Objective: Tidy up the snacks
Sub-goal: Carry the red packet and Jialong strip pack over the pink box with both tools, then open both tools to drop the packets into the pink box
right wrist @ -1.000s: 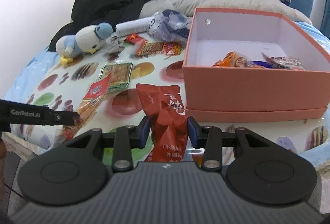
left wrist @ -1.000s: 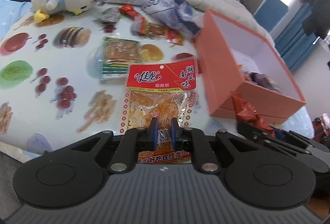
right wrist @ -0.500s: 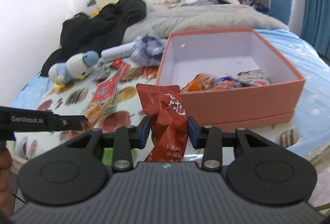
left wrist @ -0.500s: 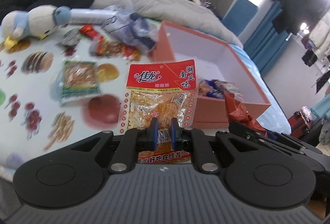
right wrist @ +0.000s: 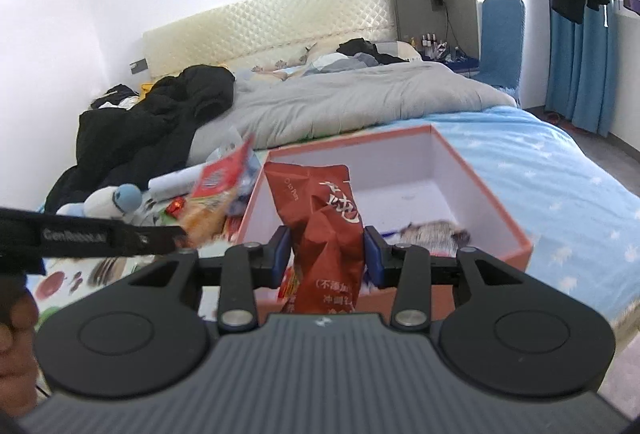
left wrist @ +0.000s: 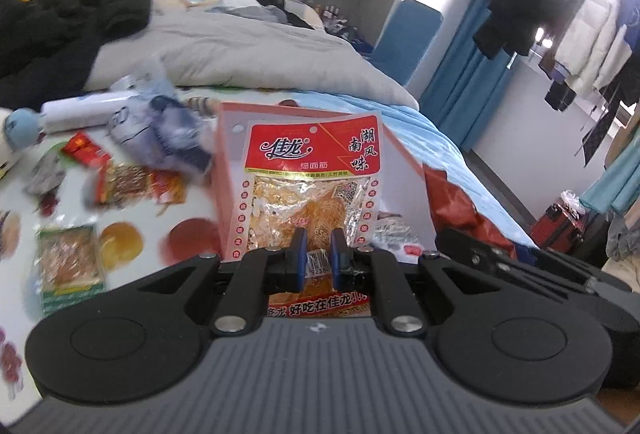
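My left gripper (left wrist: pixel 316 254) is shut on a clear snack packet with a red header (left wrist: pixel 312 178), held up in front of the pink box (left wrist: pixel 224 194). My right gripper (right wrist: pixel 325 254) is shut on a crumpled dark red snack bag (right wrist: pixel 324 234), raised over the near wall of the same pink box (right wrist: pixel 516 238). Wrapped snacks (right wrist: pixel 432 228) lie inside the box. In the right wrist view the left gripper's packet (right wrist: pixel 216 194) hangs left of the box. In the left wrist view the red bag (left wrist: pixel 456 202) shows to the right.
Loose snacks lie on the fruit-print cloth (left wrist: pixel 132 254): a green-edged packet (left wrist: pixel 68 262), red packets (left wrist: pixel 136 182), a blue-white bag (left wrist: pixel 160 130). A plush penguin (right wrist: pixel 114 200) and black clothes (right wrist: pixel 152 126) lie behind, then a grey duvet (right wrist: pixel 352 102).
Both grippers rose and swung right toward the pink box, each carrying its snack. The box now fills the middle of both views.
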Motion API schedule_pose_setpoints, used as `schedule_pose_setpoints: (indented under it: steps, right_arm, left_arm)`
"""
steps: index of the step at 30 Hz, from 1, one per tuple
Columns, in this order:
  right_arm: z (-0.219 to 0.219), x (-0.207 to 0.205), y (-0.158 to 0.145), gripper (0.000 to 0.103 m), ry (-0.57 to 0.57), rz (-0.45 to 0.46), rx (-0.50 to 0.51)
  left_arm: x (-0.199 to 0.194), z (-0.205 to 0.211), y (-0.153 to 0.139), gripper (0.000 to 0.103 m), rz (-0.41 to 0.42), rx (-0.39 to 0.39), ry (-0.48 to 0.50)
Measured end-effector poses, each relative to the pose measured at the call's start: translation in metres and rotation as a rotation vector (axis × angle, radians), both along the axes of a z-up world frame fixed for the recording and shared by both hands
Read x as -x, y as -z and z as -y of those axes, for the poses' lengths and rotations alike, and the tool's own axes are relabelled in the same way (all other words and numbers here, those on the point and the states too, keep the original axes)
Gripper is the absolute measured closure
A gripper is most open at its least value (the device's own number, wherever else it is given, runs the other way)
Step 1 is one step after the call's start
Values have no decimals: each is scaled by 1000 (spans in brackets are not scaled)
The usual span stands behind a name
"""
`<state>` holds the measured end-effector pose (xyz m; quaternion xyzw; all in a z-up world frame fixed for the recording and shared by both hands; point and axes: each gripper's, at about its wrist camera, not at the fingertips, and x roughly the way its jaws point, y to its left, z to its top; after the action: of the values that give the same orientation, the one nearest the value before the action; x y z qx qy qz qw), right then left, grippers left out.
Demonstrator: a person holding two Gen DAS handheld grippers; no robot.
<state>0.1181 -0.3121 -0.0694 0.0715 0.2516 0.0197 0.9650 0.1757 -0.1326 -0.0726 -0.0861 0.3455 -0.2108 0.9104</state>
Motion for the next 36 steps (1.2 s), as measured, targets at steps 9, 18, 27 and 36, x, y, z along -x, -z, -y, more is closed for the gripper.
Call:
schedule_pose_setpoints:
  steps: [9, 18, 27, 36]
  right_arm:
    - [34, -60, -2, 61, 62, -35, 24]
    - [67, -105, 22, 61, 97, -166, 16]
    - [77, -112, 45, 60, 107, -243, -20]
    - [76, -103, 41, 46, 94, -215, -20]
  left_arm:
    - [-70, 54, -17, 89, 13, -67, 104]
    - [-136, 87, 16, 89, -141, -129, 119]
    - [-143, 84, 44, 82, -209, -144, 103]
    - [-130, 64, 36, 68, -171, -109, 84]
